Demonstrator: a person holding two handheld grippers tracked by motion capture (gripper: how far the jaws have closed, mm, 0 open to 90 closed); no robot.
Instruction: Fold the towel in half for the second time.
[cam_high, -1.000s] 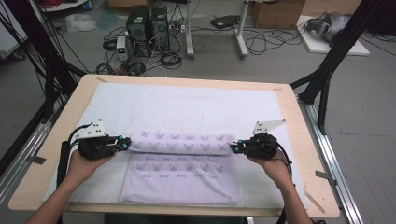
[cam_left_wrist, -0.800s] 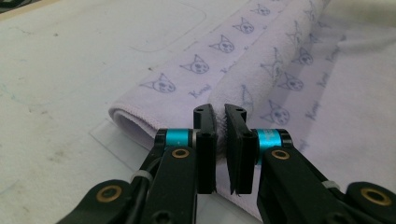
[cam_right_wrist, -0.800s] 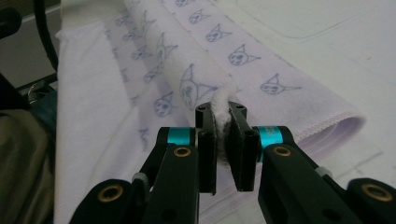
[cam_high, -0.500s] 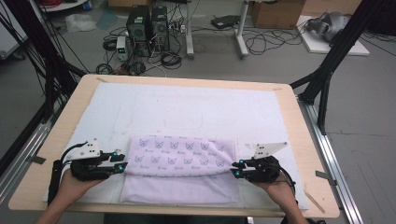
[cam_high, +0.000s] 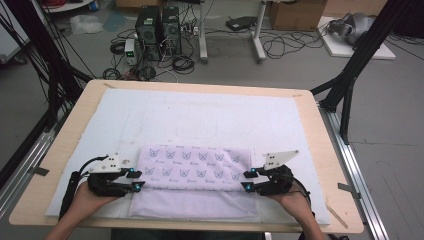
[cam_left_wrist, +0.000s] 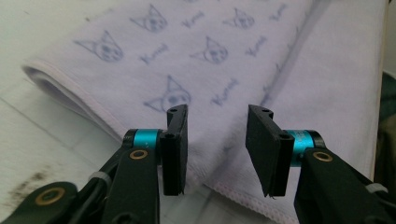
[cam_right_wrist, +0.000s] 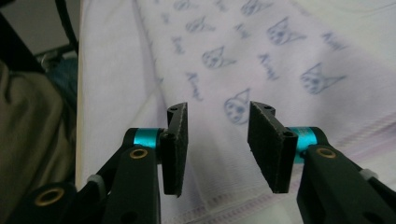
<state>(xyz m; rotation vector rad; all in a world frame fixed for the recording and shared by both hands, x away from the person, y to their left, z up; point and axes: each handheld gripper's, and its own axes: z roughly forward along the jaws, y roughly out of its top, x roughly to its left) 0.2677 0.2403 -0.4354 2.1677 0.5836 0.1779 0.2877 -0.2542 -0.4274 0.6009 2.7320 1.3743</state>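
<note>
- Near the front edge of the surface lies the pale lilac towel printed with small cat faces (cam_high: 192, 172), folded once, its printed upper layer stopping short of the plain lower layer's near edge.
- Compared with a second ago, the folded layer has come toward the person and now rests flat on the layer beneath.
- At its left end, the left gripper (cam_high: 134, 179) has just been opening; its fingers (cam_left_wrist: 175, 149) stand partly apart with nothing between them, the cloth lying below.
- At the right end, the right gripper (cam_high: 246, 180) has likewise been opening and holds nothing.
- Beneath everything, the white padded mat (cam_high: 210, 115) covers the wooden surface (cam_high: 330, 150).
- Judging by this, the fold is released and finished; a further fold probably comes next.
</note>
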